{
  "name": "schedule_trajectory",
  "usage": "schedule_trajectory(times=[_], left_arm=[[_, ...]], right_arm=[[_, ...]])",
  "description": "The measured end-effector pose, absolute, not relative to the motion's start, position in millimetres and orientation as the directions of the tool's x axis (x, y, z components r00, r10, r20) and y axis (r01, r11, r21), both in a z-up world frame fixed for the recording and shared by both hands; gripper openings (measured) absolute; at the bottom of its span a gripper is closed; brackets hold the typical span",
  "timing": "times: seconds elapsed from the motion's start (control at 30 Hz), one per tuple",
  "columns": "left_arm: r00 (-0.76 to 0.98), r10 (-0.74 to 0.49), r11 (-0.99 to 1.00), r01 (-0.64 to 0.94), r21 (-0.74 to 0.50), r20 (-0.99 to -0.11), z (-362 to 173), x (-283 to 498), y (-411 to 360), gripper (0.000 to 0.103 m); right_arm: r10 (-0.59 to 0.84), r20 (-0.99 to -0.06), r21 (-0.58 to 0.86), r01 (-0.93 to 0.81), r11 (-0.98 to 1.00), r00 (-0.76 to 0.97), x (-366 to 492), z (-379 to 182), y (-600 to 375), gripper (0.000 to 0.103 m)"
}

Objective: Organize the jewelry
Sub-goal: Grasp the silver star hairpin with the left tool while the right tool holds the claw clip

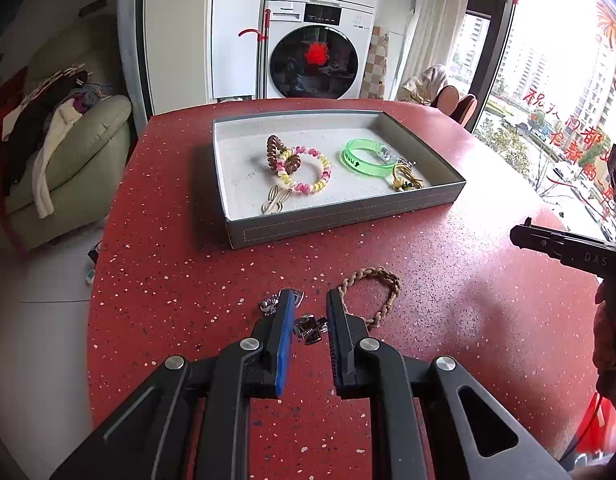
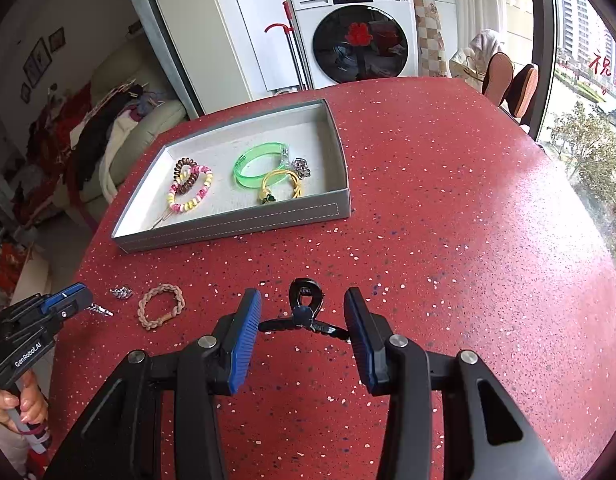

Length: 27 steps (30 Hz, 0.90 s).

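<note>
1. The left gripper (image 1: pixel 310 312) is closed on a small silver clip (image 1: pixel 310 329), held between its pads above the red table (image 1: pixel 167 272).
2. The right gripper (image 2: pixel 303 312) is clamped across a black claw clip (image 2: pixel 303 312), both pads touching its arms.
3. A braided bracelet (image 1: pixel 372 292) is seen lying on the table, near the left gripper.
4. The grey tray (image 1: pixel 348 216) is noted further back, holding a green bangle (image 1: pixel 366 160) and a coiled hair tie (image 1: pixel 308 172).
</note>
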<state>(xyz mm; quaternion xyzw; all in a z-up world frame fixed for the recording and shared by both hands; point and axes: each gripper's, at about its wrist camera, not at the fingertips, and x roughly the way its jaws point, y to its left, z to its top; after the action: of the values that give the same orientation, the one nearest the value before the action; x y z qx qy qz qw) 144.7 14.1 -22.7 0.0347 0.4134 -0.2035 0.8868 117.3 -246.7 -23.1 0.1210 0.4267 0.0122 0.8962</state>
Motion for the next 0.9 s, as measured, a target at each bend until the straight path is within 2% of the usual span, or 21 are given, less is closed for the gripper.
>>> schedule_trajectory(times=[0.4,0.6,0.9], left_arm=[[0.598,-0.359,0.909,0.399,-0.123,-0.716,2.4,176.3,0.4,0.035],[0.596,-0.382,0.905,0.396,-0.155,-0.706,11.8,209.7,-12.2,0.035],[0.601,-0.360,0.913,0.385,-0.136,-0.714,10.5,260.8,-35.1,0.035]], right_arm=[[0.174,-0.740,0.250,0.025,0.968,0.650,155.6,-4.5,-239.3,0.047],[0.203,-0.730,0.270,0.003,0.963,0.652,191.7,1.2,-237.6,0.047],[0.210,-0.733,0.264,-0.014,0.964,0.647,249.7,2.0,-234.8,0.047]])
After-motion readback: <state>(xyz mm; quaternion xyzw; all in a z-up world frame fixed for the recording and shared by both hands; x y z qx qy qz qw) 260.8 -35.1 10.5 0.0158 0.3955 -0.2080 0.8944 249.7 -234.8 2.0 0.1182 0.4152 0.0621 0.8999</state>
